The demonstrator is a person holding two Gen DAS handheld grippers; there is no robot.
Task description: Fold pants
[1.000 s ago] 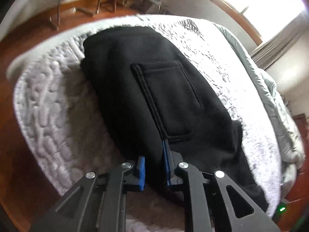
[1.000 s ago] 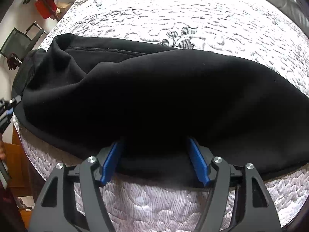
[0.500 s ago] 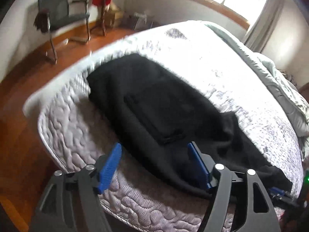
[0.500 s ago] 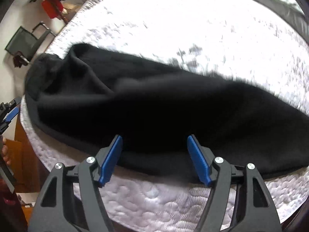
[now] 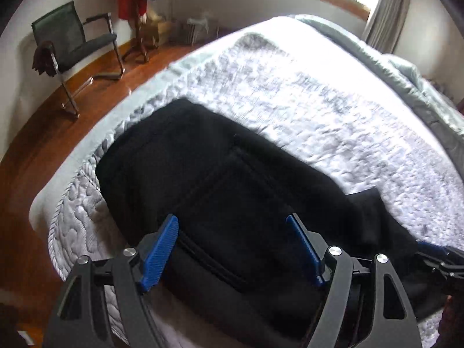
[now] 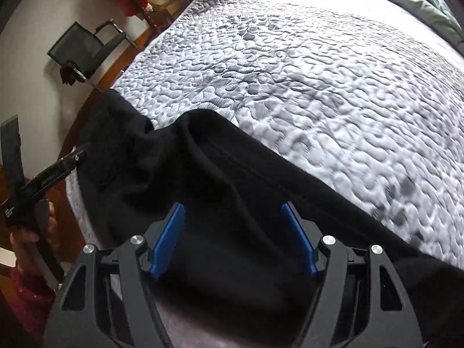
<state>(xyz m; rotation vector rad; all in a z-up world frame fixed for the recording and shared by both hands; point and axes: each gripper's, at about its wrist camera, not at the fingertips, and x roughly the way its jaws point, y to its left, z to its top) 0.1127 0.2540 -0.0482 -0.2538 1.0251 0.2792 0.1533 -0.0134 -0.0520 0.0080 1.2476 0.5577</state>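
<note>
Black pants (image 5: 237,191): lower end cut off by frame bottom in both views, partly hidden behind claw bodies. Mattress (image 6: 333,92) far part blurred w/ glare in left wrist view. Person's hand (image 6: 32,232) at left edge, cropped. Right claw (image 5: 435,256) only a sliver at frame edge in left view.
</note>
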